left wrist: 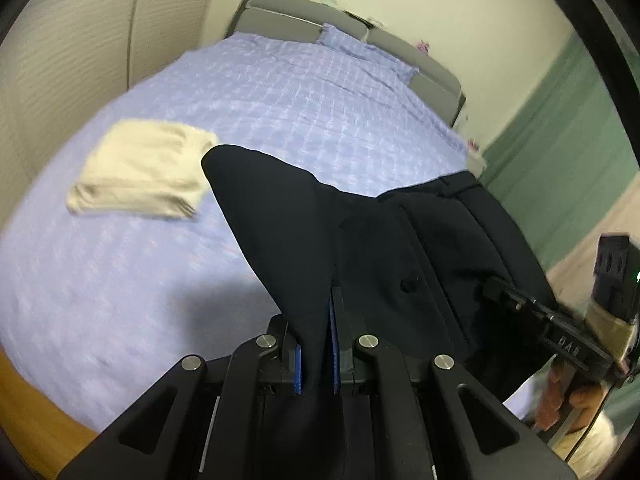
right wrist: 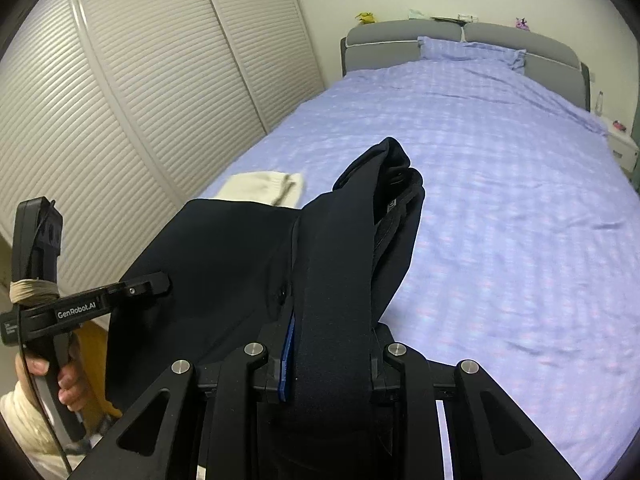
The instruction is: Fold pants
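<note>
A: Both grippers — left gripper (left wrist: 316,344), right gripper (right wrist: 328,356) — pinch the dark pants (left wrist: 400,248), lifted over the bed's (right wrist: 500,184) near edge.
B: Pants span between them; open sheet beyond, cream towel (left wrist: 144,168) near the left edge.

The left gripper (left wrist: 316,344) clamps a fold of the dark pants (left wrist: 372,248) between its blue pads, the cloth rising in a point above the purple checked bed (left wrist: 280,100). At the right edge, the right gripper (left wrist: 490,290) bites the same pants, held by a hand (left wrist: 568,400). A folded cream cloth (left wrist: 140,168) lies on the bed, left of the pants.
</note>
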Tool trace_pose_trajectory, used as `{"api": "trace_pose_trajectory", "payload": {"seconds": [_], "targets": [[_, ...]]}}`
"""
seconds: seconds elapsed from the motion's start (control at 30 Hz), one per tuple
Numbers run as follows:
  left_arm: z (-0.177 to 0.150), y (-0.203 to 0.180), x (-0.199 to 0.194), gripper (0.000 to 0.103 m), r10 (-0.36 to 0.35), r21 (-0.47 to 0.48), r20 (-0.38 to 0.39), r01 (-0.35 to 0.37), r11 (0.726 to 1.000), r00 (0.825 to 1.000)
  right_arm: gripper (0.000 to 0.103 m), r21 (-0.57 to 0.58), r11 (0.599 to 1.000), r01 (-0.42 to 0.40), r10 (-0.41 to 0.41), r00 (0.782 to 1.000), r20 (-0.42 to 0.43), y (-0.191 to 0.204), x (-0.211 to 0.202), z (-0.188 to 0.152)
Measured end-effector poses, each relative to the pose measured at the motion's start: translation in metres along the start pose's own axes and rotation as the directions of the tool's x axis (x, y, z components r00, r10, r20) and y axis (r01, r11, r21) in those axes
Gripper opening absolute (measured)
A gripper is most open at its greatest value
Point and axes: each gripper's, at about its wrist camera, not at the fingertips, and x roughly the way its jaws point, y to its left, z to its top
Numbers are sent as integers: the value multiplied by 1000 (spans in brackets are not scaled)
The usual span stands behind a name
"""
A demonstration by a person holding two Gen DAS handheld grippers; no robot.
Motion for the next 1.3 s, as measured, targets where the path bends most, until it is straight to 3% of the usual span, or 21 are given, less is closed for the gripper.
{"api": "trace_pose_trajectory", "payload": {"seconds": [0.07, 0.17, 0.27, 0.5, 0.77, 1.0, 1.03, 1.07, 1.13, 1.17, 1.2, 1.23, 1.27, 1.3], "targets": [[20, 42, -6, 11, -26, -3, -39, 26, 1000, 999, 26, 82, 997, 3, -1, 1000, -22, 36, 27, 8], [51, 97, -10, 11, -6, 64, -69, 10, 998, 998, 26, 102, 995, 5, -3, 1000, -12, 83, 61, 24], [85, 156, -9, 11, -9, 44, -86, 12, 999, 996, 26, 133, 991, 6, -5, 1000, -10, 118, 100, 44], [156, 252, 12, 11, 16, 73, -50, -12, 997, 999, 26, 73, 997, 0, 1, 1000, -15, 181, 188, 111], [246, 337, 53, 11, 2, 56, 6, -2, 998, 1000, 26, -17, 999, 40, -40, 999, 8, 209, 281, 194], [278, 370, 110, 11, 15, 54, -21, -14, 998, 1000, 26, -67, 992, 109, -111, 994, -21, 205, 335, 216], [279, 375, 120, 14, 35, 54, -34, -33, 998, 999, 27, -77, 988, 131, -134, 991, -32, 206, 342, 217], [280, 382, 135, 24, 73, 41, -63, -71, 997, 995, 29, -90, 980, 175, -181, 982, -61, 206, 354, 212], [276, 398, 155, 39, 247, 22, -109, -247, 969, 963, 41, -109, 961, 254, -266, 956, -122, 201, 367, 201], [270, 409, 161, 44, 417, 27, -111, -417, 909, 902, 52, -136, 934, 330, -349, 924, -155, 198, 377, 188], [264, 414, 162, 45, 490, 23, -118, -491, 871, 864, 60, -166, 897, 409, -433, 887, -161, 195, 382, 179], [255, 423, 161, 44, 522, 4, -140, -527, 850, 841, 69, -190, 865, 465, -496, 852, -167, 192, 386, 173], [244, 427, 159, 45, 499, -9, -160, -506, 862, 852, 70, -200, 845, 496, -530, 827, -188, 188, 386, 163], [236, 426, 156, 46, 483, -7, -166, -491, 871, 860, 70, -180, 858, 482, -512, 834, -207, 184, 382, 156]]}}
